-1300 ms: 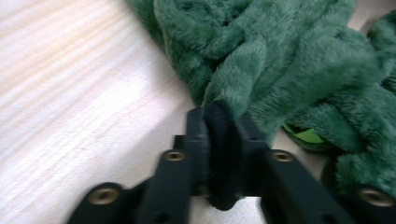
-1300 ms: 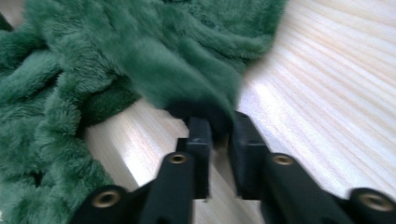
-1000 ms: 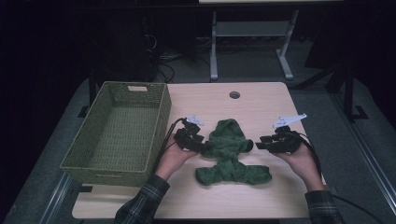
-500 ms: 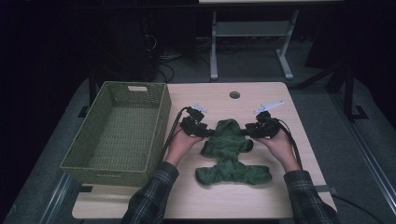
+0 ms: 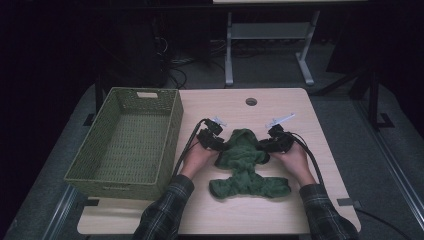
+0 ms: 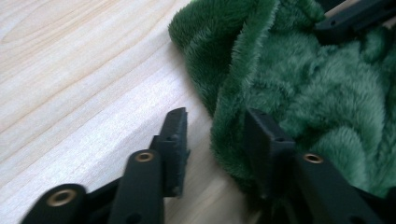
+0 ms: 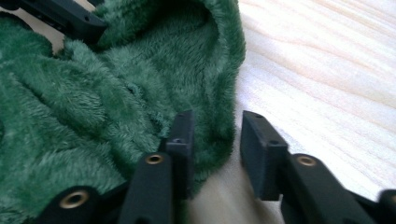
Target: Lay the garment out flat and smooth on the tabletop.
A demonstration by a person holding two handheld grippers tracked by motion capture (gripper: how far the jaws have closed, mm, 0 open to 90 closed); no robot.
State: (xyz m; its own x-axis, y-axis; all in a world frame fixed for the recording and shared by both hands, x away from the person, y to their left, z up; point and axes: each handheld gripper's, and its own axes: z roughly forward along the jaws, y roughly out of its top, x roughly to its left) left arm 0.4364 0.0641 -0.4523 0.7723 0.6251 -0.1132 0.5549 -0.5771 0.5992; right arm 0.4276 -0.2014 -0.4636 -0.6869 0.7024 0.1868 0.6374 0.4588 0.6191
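Soft, limp green fleece garment point(image 5: 245, 160): left claw point(image 6: 212, 140) and right claw point(image 7: 212, 140), jaws apart and just closing, straddle its opposite edges.

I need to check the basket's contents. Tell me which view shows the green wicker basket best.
The high view: the green wicker basket sits whole at the table's left, its inside visible and holding nothing. The left and right gripper views give no help with it; they look at the green fleece cloth and wood.
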